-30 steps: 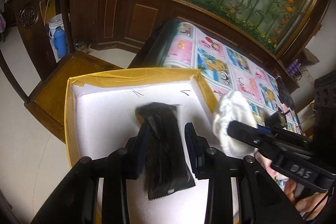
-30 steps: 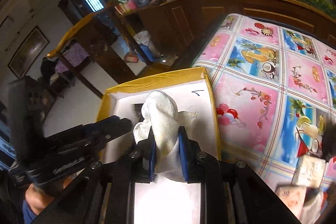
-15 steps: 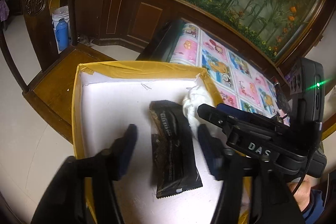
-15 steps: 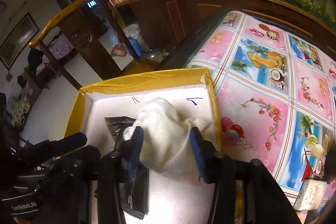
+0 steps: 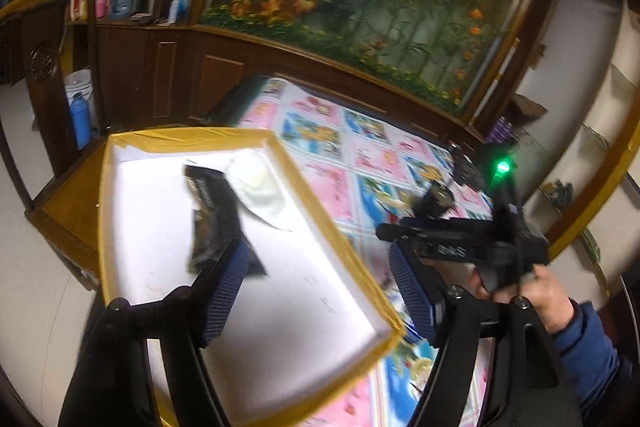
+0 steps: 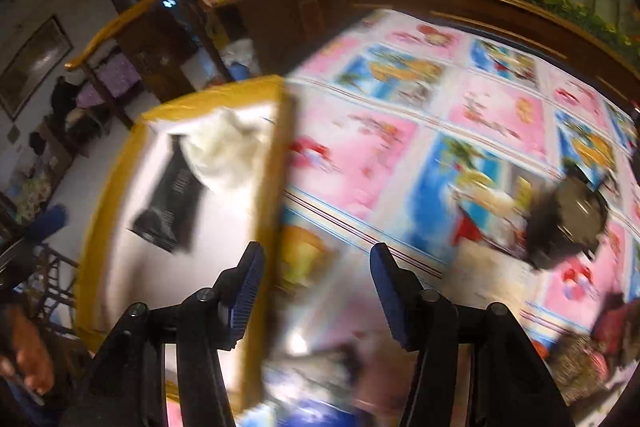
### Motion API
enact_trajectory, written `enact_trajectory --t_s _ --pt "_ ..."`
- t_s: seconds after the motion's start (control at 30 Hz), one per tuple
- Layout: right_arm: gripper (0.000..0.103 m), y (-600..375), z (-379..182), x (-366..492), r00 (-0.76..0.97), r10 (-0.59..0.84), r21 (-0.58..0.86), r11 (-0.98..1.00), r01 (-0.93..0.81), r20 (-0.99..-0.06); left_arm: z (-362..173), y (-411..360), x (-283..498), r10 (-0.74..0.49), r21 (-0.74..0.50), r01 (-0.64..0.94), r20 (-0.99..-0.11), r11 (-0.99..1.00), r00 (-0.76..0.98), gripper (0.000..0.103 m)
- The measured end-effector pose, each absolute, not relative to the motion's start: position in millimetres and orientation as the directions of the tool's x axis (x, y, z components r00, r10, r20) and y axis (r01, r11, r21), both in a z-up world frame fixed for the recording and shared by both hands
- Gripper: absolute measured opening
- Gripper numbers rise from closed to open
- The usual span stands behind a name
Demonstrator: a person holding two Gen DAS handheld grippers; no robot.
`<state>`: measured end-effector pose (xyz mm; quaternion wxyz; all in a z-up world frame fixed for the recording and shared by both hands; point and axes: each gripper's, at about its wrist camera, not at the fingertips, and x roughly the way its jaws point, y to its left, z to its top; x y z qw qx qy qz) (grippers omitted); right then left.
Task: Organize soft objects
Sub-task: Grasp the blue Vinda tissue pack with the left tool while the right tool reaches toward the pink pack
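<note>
Looking from the left, your left tool has let go of the flat black foil packet; a second ago it was clamped on it, and now the jaws are opening with nothing between them. The packet lies on the white floor of the shallow yellow-rimmed cardboard box, just ahead of the left pad. Beside it, toward the box's far right corner, sits the crumpled white cloth, touching the packet's edge. Your right tool has dropped that cloth too; its jaws are opening, empty, above the cartoon-printed pink and blue tablecloth on the desk. Two soft items look stowed, so I'd judge you free to fetch another. A dark round object lies well right, blurred.
</note>
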<state>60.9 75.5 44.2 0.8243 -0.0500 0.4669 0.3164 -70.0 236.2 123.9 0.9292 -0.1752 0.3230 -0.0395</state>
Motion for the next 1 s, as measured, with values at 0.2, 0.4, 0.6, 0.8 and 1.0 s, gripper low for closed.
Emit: enact_trajectory --t_s 0.2,0.4,0.6,0.8,1.0 --pt "0.059 53.3 14.6 52.0 0.306 0.441 0.171 0.761 -0.625 -0.844 110.4 181.1 -84.1 -0.257 -0.365 0.024 -0.606 0.931 0.753 0.073" --pt "0.059 20.7 14.3 9.1 0.273 0.455 0.158 0.708 -0.688 -0.847 97.6 140.2 -95.6 -0.309 -0.378 0.069 -0.627 0.923 0.715 0.073" --pt "0.059 -32.9 15.5 -48.0 0.199 0.515 0.215 0.635 -0.742 -0.834 84.4 104.2 -95.3 -0.305 -0.328 0.097 -0.677 0.94 0.67 0.076" --pt "0.06 -102.3 51.0 -58.0 0.251 0.773 0.366 0.526 -0.768 -0.583 71.3 71.9 -67.7 -0.268 -0.289 0.07 -0.734 0.955 0.624 0.076" --pt "0.06 -147.6 46.5 -36.2 0.318 0.82 0.515 0.552 -0.656 -0.475 67.2 51.2 -21.4 -0.131 -0.164 0.001 -0.78 0.986 0.613 0.076"
